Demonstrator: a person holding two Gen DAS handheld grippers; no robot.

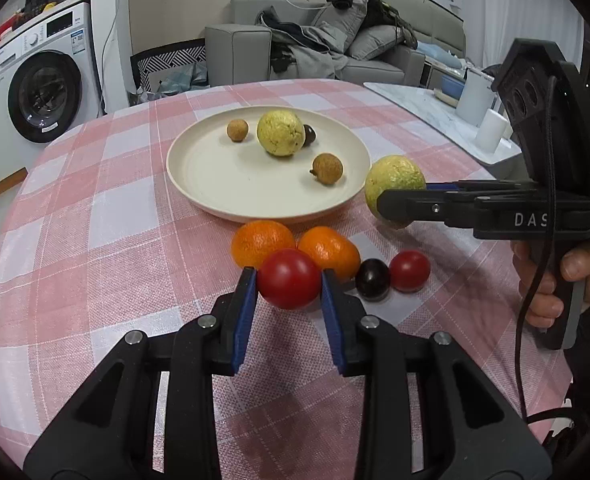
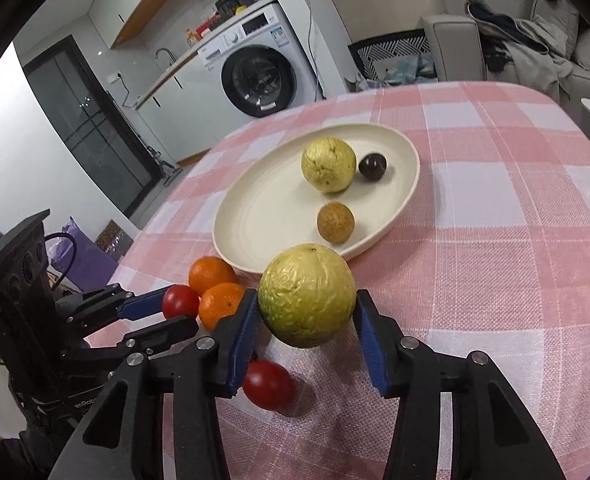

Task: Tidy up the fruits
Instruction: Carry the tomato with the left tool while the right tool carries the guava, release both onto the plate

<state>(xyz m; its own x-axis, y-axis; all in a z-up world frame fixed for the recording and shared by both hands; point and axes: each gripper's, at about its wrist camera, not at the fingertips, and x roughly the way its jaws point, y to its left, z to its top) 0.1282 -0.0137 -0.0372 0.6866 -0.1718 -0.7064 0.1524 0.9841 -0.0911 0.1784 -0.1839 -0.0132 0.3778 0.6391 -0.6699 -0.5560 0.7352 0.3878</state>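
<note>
the pink checked tablecloth carried it all, and on it sat the cream plate, already holding a wrinkled yellow-green fruit, two brown longans and a dark round fruit tucked behind the big one. still off the plate, just beside its near rim — two mandarins touching each other, a dark grape-like fruit and a small red tomato.

the step in hand looked like a double carry to the plate. the right gripper had its blue pads clamped on the second yellow-green fruit, lifted clear of the cloth and just short of the plate's rim. the left gripper had its jaws closed on a red tomato, apparently raised a little above the cloth, right in front of the mandarins.

to do it well, i'd judge: bring the big fruit over the rim first, lower it onto the bare part of the plate away from the longans, and only part the jaws once it's resting — it's round and would roll. hold the tomato lightly; its skin looked soft and a hard squeeze would split it.

pose — the right gripper reached in level from the right side, a hand wrapped on its grip; the left gripper pointed straight ahead toward the plate, tilted slightly down.
</note>
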